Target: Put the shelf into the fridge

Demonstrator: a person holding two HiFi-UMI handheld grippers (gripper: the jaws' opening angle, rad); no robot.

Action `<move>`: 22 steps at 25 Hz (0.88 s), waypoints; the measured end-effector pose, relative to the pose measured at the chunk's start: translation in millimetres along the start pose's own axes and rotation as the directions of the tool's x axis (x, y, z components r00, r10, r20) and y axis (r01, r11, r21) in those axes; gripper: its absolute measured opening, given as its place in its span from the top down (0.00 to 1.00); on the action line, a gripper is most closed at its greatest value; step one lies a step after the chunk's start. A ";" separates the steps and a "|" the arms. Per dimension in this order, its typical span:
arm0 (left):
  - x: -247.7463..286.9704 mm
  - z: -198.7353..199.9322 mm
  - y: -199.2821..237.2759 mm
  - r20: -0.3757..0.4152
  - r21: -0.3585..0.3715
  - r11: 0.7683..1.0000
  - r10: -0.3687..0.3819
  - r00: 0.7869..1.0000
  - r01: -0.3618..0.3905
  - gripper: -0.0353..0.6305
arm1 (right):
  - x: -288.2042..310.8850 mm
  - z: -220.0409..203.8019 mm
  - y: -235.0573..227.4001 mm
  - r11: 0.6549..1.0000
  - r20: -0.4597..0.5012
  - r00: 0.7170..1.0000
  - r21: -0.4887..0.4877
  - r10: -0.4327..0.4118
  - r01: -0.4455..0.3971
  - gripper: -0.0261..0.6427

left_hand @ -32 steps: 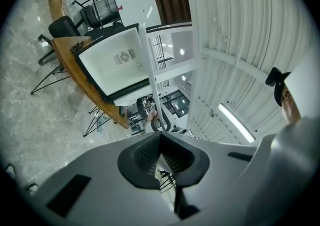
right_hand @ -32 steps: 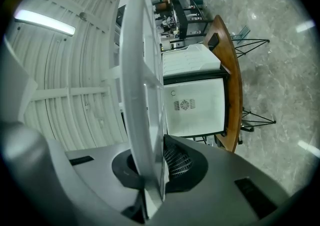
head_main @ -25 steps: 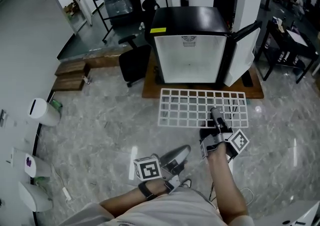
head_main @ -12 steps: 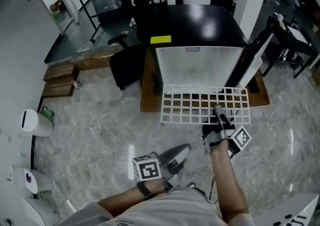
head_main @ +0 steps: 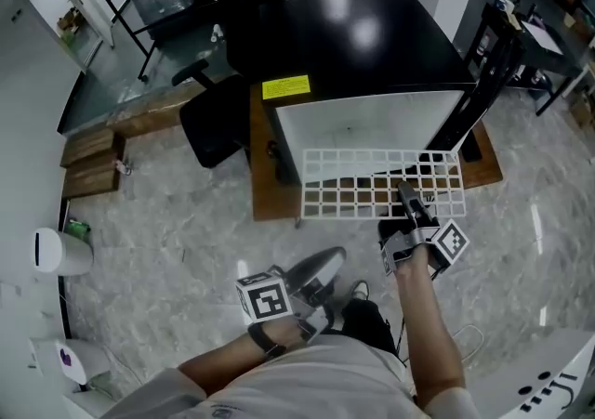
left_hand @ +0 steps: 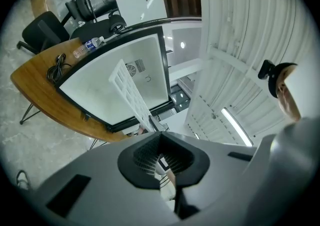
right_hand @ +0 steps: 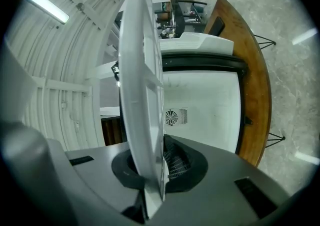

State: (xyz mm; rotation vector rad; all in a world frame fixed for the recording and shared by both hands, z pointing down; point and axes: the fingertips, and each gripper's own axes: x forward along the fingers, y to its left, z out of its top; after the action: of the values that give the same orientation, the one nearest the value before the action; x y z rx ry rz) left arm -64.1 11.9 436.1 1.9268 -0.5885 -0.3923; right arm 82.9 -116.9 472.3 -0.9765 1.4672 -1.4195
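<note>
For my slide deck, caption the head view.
Right gripper holds a white wire shelf before the open fridge; left gripper shut, empty.

Grey marbled floor (head_main: 167, 241) spreads all round the left tool (head_main: 330, 262), streaked with reflected light. Ahead of the tool lies a low wooden platform (head_main: 265, 199), with a black office chair (head_main: 212, 124) just beside it. Well to the tool's left, wooden steps (head_main: 88, 162) and a white bin (head_main: 58, 252) sit near the white wall (head_main: 19, 129).
</note>
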 end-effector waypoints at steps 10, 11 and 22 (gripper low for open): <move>28.3 24.4 20.3 0.031 0.001 0.997 0.081 0.996 -0.081 0.94 | 40.2 0.4 -29.4 0.998 -0.074 0.997 0.046 -0.032 0.035 0.89; 30.9 26.1 20.4 0.035 -0.004 0.996 0.085 0.996 -0.085 0.94 | 43.9 -1.2 -29.5 0.998 -0.080 0.996 0.055 -0.027 0.032 0.89; 49.4 27.2 34.2 0.059 -0.025 0.994 0.109 0.992 -0.108 0.94 | 63.0 4.8 -41.0 0.999 -0.132 0.991 0.034 0.008 -0.003 0.89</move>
State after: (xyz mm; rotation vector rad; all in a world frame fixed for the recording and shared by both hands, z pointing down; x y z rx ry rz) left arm -45.1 -48.1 455.7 1.8579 -0.7225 -0.3865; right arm 65.4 -179.9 509.8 -0.8709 1.5358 -1.5247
